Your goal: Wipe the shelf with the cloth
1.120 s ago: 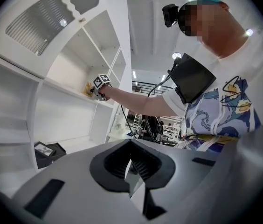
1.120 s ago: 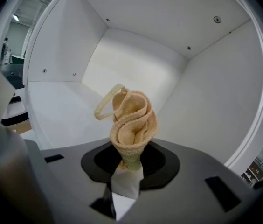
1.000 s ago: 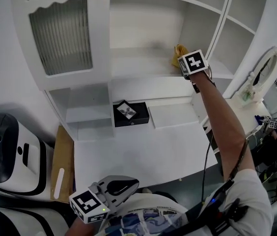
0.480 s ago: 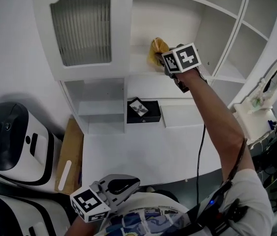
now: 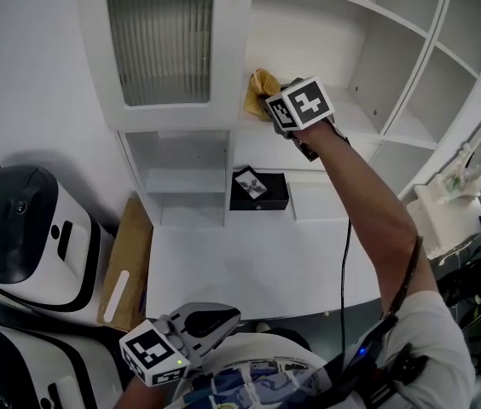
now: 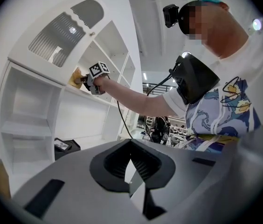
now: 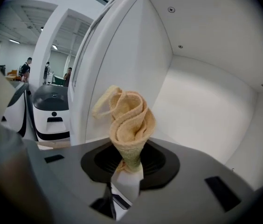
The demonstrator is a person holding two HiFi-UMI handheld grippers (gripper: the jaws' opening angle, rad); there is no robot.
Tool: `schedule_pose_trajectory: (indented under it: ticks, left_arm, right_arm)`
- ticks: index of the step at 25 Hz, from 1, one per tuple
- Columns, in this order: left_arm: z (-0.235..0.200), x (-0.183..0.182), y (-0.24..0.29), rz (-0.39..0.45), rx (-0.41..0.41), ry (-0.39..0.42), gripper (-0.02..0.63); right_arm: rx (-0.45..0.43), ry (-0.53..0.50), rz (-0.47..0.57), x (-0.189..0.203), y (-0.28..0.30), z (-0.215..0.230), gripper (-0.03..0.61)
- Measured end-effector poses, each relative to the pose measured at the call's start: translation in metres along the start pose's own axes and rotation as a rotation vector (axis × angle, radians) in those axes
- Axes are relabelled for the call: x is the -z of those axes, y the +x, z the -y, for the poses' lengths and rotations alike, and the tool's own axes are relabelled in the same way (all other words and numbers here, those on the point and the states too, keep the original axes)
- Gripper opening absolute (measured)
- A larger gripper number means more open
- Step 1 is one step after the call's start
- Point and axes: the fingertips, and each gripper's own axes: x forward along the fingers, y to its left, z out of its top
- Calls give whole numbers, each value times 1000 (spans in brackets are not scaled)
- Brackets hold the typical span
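A bunched yellow cloth point(image 5: 261, 90) rests at the left end of the white shelf point(image 5: 351, 119), close to the cabinet door edge. My right gripper point(image 5: 272, 106) is shut on the cloth point(image 7: 128, 120), which sticks out of its jaws as a rolled cone. In the left gripper view the same cloth point(image 6: 77, 76) shows far off at the shelf. My left gripper point(image 5: 217, 324) hangs low by the person's body, jaws together with nothing between them point(image 6: 132, 171).
A white cabinet door with ribbed glass point(image 5: 161, 43) stands open left of the shelf. Below lies a black box point(image 5: 258, 192) on the white desk point(image 5: 249, 267). A white and black machine point(image 5: 27, 237) and a wooden board point(image 5: 125, 267) stand at the left.
My right gripper has carried the cloth leftward along the shelf, from mid-shelf to near the door edge. The left gripper has stayed put.
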Motion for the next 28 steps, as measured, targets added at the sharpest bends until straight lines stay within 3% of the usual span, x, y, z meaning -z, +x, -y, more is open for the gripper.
schedule_pose_trajectory:
  ticks: [8, 21, 28]
  left_arm:
    - [7, -1, 17, -16, 55, 18, 12]
    - [18, -3, 43, -35, 121, 35, 12]
    - [19, -4, 45, -26, 126, 35, 12]
  right_arm:
    - [103, 52, -41, 43, -29, 59, 112]
    - [357, 115, -146, 125, -88, 174, 112]
    - [466, 91, -177, 145, -107, 199, 112]
